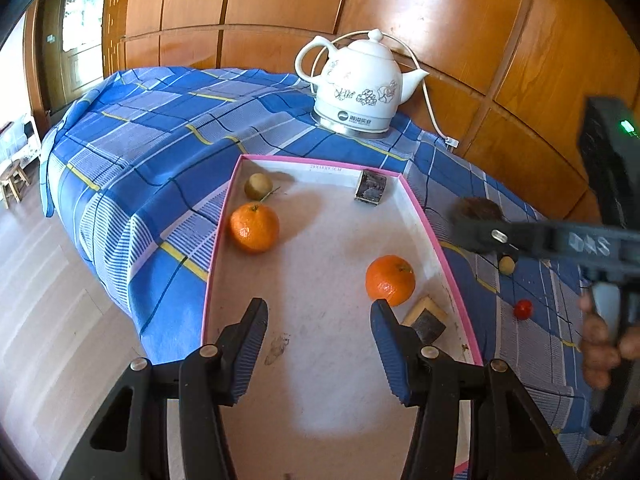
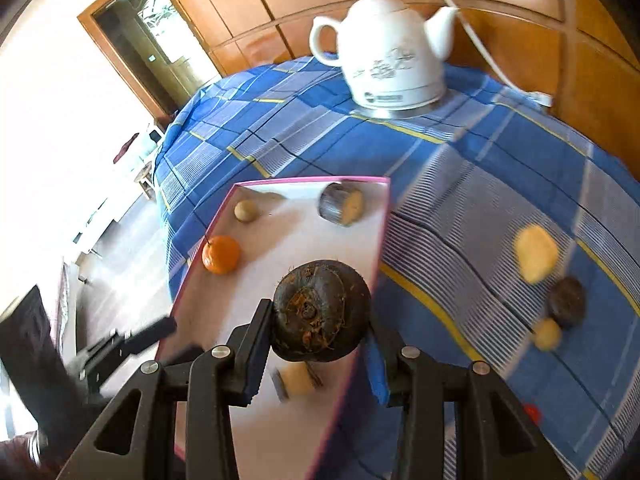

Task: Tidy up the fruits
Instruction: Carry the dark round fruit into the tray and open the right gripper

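Observation:
A pink-rimmed white tray (image 1: 224,240) lies on the blue plaid cloth. In it are two oranges (image 1: 254,227) (image 1: 390,280), a small tan fruit (image 1: 258,185) and two cut dark-skinned pieces (image 1: 371,187) (image 1: 426,318). My left gripper (image 1: 318,336) is open and empty over the tray's near end. My right gripper (image 2: 316,344) is shut on a dark round water chestnut (image 2: 322,310), held above the tray's right rim (image 2: 376,264). It also shows in the left wrist view (image 1: 478,210). The far orange (image 2: 221,254) shows in the right wrist view.
A white ceramic kettle (image 1: 360,84) with a cord stands at the back of the table. On the cloth right of the tray lie a pale peeled piece (image 2: 536,254), a dark chestnut (image 2: 566,302), a small tan fruit (image 2: 546,334) and a red cherry tomato (image 1: 523,309). Wooden cabinets stand behind.

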Motion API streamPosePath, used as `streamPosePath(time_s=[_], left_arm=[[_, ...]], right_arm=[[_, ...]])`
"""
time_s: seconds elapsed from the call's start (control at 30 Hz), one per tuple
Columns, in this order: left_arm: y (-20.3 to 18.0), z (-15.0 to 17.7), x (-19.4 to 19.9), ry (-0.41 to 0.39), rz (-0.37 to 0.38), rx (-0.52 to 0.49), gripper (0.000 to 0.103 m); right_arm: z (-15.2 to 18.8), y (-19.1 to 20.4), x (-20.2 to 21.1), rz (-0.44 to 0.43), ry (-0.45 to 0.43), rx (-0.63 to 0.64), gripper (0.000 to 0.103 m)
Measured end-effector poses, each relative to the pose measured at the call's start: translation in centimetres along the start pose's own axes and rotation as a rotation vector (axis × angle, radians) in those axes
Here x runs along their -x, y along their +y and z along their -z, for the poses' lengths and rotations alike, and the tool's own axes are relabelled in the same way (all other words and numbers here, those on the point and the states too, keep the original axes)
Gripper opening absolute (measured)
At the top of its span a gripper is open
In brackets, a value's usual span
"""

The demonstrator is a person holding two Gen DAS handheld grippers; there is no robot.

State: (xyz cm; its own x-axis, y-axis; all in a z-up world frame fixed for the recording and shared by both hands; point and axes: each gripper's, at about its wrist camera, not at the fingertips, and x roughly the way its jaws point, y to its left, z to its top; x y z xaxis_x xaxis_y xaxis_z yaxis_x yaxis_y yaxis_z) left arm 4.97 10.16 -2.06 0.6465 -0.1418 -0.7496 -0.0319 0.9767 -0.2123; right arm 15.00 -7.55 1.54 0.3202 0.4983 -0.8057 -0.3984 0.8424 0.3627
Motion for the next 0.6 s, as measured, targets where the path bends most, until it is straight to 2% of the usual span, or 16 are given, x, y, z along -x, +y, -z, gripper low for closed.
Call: streamPosePath(time_s=[0.3,0.6], left_arm=[[0.7,0.4,-0.3,0.014,0.008,0.019,0.054],[0.1,0.5,-0.3,0.014,0.011,0.002,0.054]], right_arm=[[-1.9,0.0,-2.7,0.043,0.002,-0.023,0.044],[0.1,-1.3,-1.9,0.064,0.009,-0.042,0.044]])
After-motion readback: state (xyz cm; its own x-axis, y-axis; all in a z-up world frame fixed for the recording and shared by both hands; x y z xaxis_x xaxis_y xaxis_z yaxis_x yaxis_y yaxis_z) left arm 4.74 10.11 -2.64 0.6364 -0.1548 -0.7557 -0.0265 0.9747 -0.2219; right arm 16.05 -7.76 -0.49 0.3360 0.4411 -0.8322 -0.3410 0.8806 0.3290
